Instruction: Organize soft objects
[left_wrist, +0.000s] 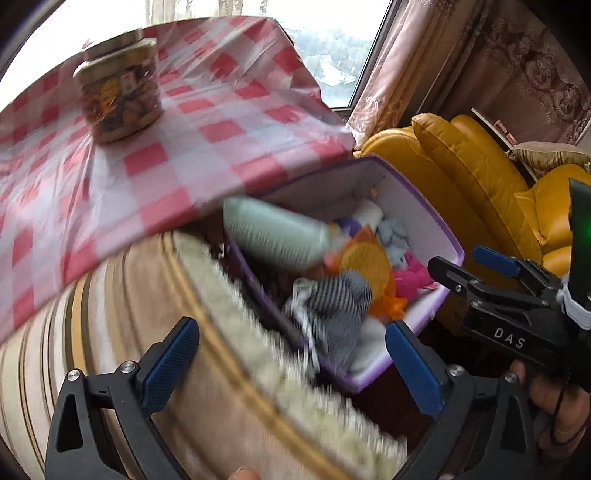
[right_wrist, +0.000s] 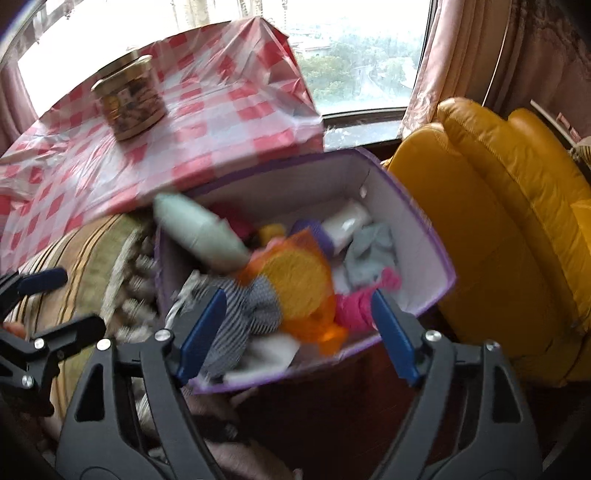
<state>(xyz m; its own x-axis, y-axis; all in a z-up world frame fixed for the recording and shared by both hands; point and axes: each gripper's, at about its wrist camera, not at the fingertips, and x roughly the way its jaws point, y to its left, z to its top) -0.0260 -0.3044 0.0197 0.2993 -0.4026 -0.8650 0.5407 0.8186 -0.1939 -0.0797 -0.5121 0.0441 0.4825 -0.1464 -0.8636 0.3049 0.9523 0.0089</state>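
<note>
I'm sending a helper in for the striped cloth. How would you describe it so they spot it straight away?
Find the purple box between the checked table and the yellow chair. The striped cloth lies at its near end, beside an orange and yellow toy. It is the only item with thin dark and white stripes; its neighbours are plain coloured.

Left wrist view: near, above-left of the purple box (left_wrist: 436, 221), facing the window. Right wrist view: nearer, directly over the box (right_wrist: 424, 236). Shared: box, checked tabletop (left_wrist: 207, 122), yellow armchair (right_wrist: 498, 206).
</note>
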